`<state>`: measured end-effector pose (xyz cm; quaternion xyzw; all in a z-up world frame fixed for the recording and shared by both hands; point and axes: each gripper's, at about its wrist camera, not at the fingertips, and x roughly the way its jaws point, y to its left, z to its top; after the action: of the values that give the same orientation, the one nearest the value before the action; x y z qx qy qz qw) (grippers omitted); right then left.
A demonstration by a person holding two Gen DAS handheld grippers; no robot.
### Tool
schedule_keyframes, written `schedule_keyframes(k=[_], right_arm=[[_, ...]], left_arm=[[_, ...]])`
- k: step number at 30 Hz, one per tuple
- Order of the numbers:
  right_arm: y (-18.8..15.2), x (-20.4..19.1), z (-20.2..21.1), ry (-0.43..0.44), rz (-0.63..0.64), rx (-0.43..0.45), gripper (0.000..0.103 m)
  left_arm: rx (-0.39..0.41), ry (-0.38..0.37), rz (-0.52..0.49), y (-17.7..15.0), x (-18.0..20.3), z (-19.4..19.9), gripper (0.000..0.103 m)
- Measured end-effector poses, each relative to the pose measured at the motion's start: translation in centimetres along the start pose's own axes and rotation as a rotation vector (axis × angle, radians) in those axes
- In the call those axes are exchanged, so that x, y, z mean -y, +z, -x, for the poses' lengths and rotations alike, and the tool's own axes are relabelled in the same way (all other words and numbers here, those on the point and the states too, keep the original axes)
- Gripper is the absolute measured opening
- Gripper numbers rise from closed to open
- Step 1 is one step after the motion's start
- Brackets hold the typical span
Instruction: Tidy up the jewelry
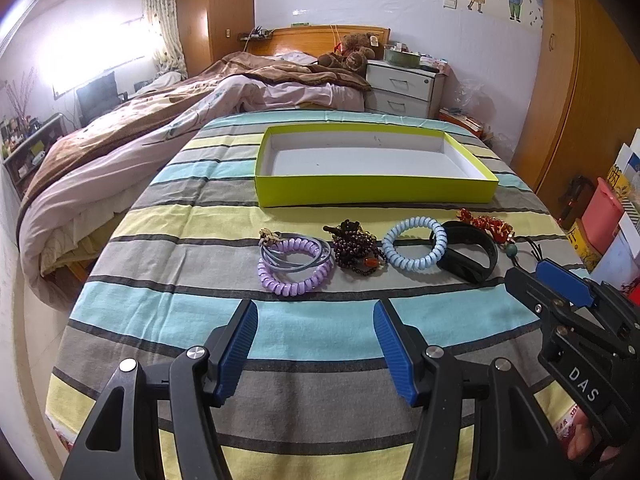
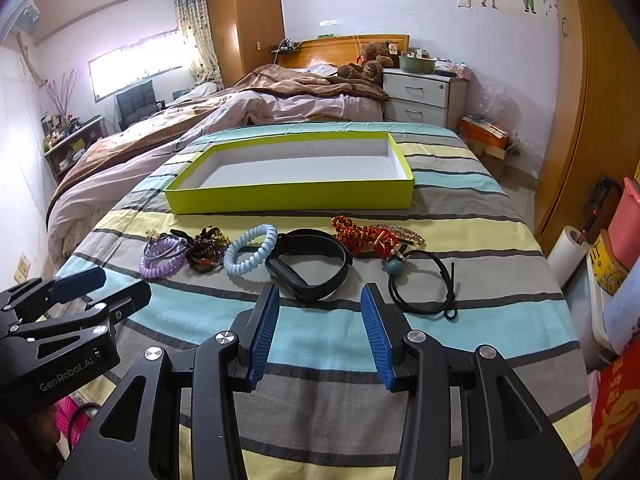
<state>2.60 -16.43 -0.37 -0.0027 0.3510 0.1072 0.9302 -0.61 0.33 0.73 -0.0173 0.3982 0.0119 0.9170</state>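
Observation:
A row of jewelry lies on the striped cloth: a purple coil band with grey bangles (image 1: 294,266) (image 2: 162,261), dark beads (image 1: 356,250) (image 2: 206,252), a light blue coil band (image 1: 414,248) (image 2: 250,254), a black wristband (image 1: 466,256) (image 2: 308,266), a red and gold ornament (image 1: 486,224) (image 2: 372,234) and a black cord with a teal bead (image 2: 424,282). An empty lime-green box (image 1: 376,190) (image 2: 292,196) stands behind them. My left gripper (image 1: 316,316) (image 2: 96,284) is open and empty, in front of the purple band. My right gripper (image 2: 320,300) (image 1: 532,272) is open and empty, just in front of the black wristband.
The striped table (image 1: 168,304) has a bed (image 1: 132,160) at its left and far end. White drawers (image 2: 420,96) stand behind, a wooden wardrobe (image 2: 600,120) at the right, and boxes and a paper roll (image 2: 566,256) by the table's right edge.

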Motion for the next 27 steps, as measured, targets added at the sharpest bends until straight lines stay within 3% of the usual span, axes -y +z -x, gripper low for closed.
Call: schedule_keyframes(k=[11, 17, 25, 27], right_arm=[[1.4, 2.3, -1.5, 0.026, -0.048, -0.025, 0.044], [2.8, 3.0, -3.7, 0.096, -0.060, -0.083, 0.044], [3.4, 2.3, -5.6, 0.095, 0.005, -0.120, 0.043], [3.5, 2.4, -6.1, 0.086, 0.009, -0.136, 0.028]], left_arm=[[-0.031, -0.122, 0.085, 1.0, -3.0, -1.3, 0.060], [-0.063, -0.152, 0.123, 1.6, -4.6, -2.3, 0.060], [-0.101, -0.156, 0.170, 2.3, -6.4, -4.2, 0.060], [-0.107, -0.156, 0.169, 2.5, -6.6, -4.6, 0.060]])
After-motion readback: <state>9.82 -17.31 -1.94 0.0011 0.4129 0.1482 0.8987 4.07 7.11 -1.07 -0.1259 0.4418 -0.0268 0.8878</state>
